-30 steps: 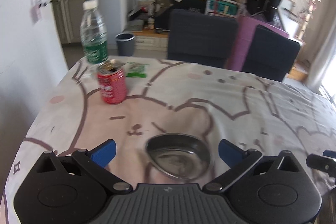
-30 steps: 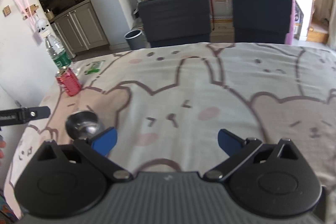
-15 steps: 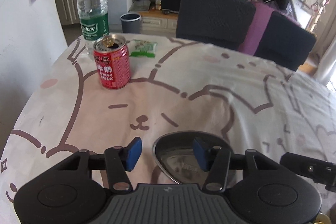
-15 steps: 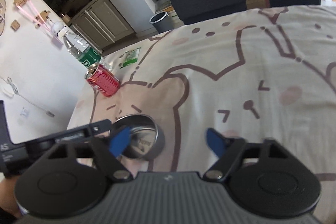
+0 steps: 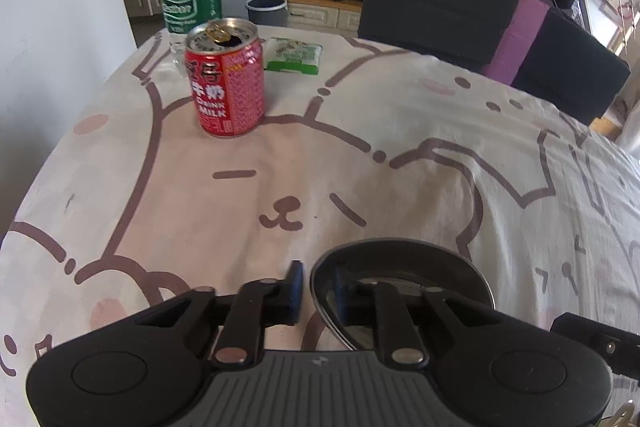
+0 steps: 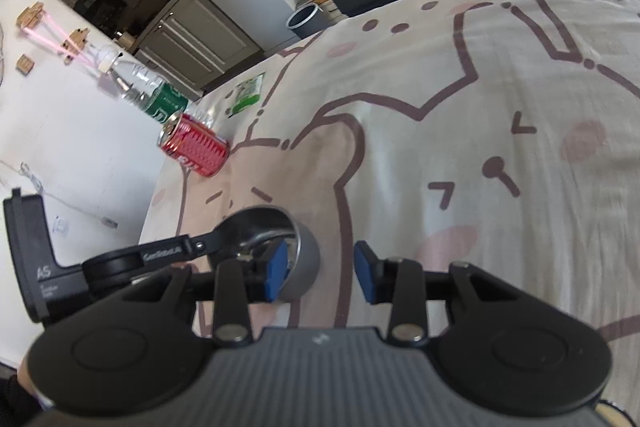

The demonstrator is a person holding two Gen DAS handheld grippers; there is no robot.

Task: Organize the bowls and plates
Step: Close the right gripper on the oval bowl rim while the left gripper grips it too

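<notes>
Left claw (image 5: 316, 291) astride steel bowl (image 5: 400, 267) rim

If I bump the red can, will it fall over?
Probably, if bumped hard. The red can stands upright and is taller than it is wide. Its top is open, so any drink left could spill onto the tablecloth. On its side, being round, it would likely roll.

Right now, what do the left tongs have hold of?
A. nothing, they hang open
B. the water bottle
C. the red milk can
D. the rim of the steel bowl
D: the left tongs are closed across the rim of the steel bowl, one finger outside the wall and one inside, while the red milk can stands far off untouched.
</notes>
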